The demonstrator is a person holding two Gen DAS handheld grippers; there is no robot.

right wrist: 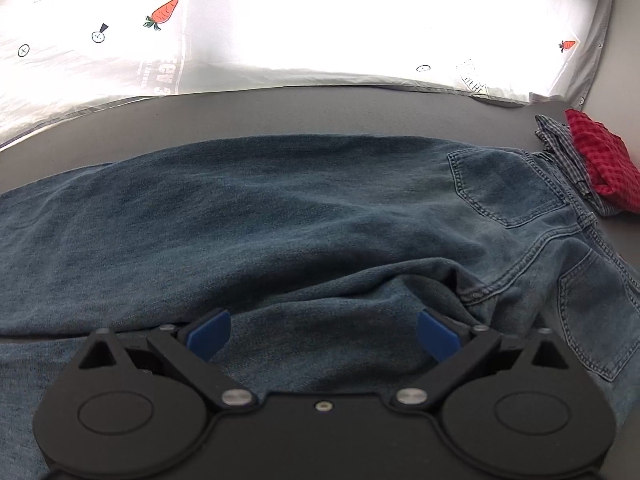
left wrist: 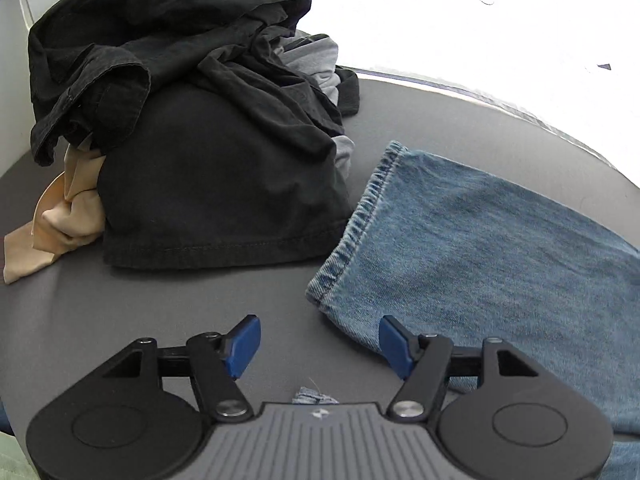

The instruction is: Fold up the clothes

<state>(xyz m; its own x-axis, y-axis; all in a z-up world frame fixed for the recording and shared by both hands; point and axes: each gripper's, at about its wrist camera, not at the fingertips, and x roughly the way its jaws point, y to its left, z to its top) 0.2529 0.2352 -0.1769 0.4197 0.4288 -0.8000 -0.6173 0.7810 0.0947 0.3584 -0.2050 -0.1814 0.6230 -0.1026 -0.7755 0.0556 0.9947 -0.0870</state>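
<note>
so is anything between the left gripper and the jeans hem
Nothing visible. The left gripper is open over bare grey surface, with the jeans hem just ahead to its right. The black clothes pile sits clear, further left.

Home laundry corner, likely a bedroom.
Grey bench point(left wrist: 120, 320) heaped with everyday clothes: black pile point(left wrist: 192, 120) far left, blue jeans point(right wrist: 280, 220) spread flat, red checked cloth point(right wrist: 600, 160) at right. Beyond the far edge, white bedding point(right wrist: 120, 60) printed with carrots point(right wrist: 164, 13), brightly lit.
</note>
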